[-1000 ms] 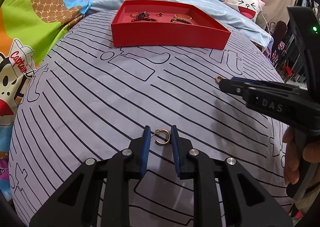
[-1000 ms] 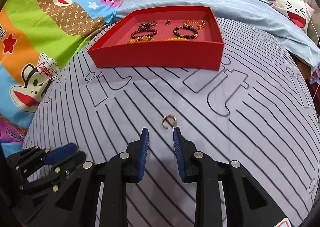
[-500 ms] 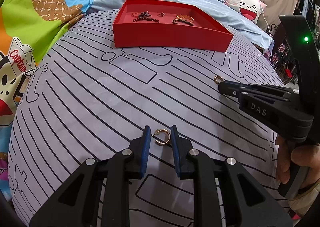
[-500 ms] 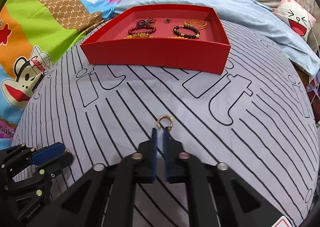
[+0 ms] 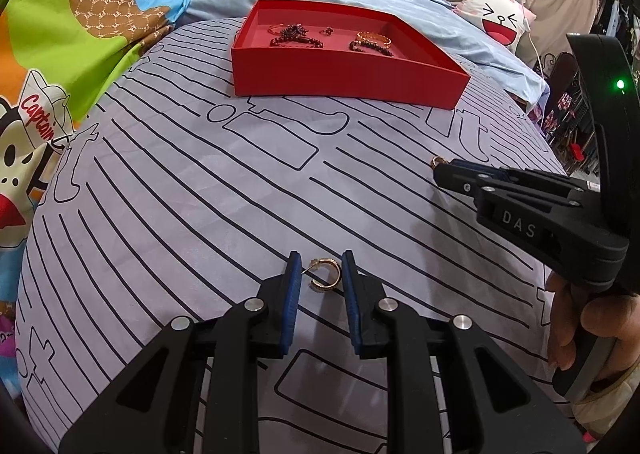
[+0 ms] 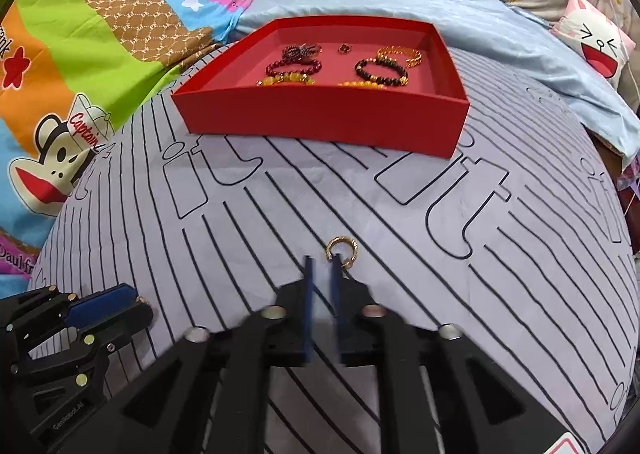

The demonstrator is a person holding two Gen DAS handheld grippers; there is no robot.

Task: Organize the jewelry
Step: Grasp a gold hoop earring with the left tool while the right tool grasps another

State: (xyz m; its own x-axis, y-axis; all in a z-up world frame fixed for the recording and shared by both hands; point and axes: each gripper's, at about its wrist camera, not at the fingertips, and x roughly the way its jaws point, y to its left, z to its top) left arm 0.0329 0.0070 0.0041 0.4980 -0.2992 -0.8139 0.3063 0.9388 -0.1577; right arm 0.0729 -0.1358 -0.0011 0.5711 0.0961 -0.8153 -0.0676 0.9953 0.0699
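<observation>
A gold hoop earring (image 5: 326, 274) lies on the striped grey cloth between the blue pads of my left gripper (image 5: 321, 274), which touch it on both sides. A second gold hoop earring (image 6: 342, 250) rests just past the tip of my right gripper (image 6: 322, 266). Its jaws are opening from a narrow gap, with only cloth between them. The hoop touches the right fingertip (image 6: 336, 270). In the left wrist view the right gripper (image 5: 442, 169) sits at the right with that hoop (image 5: 435, 161) at its tip. The red tray (image 5: 352, 73) (image 6: 320, 117) stands beyond and holds several bracelets.
A hand (image 5: 592, 318) grips the right tool's handle. The left gripper (image 6: 104, 306) shows at the lower left of the right wrist view. A cartoon-print quilt (image 6: 80, 53) lies to the left. A blue sheet (image 5: 400, 1) and a cat-face pillow (image 5: 500, 19) lie behind the tray.
The right gripper's jaws closed right behind the second hoop, which turned slightly, and have now parted a little. The left gripper and its earring have not moved.
</observation>
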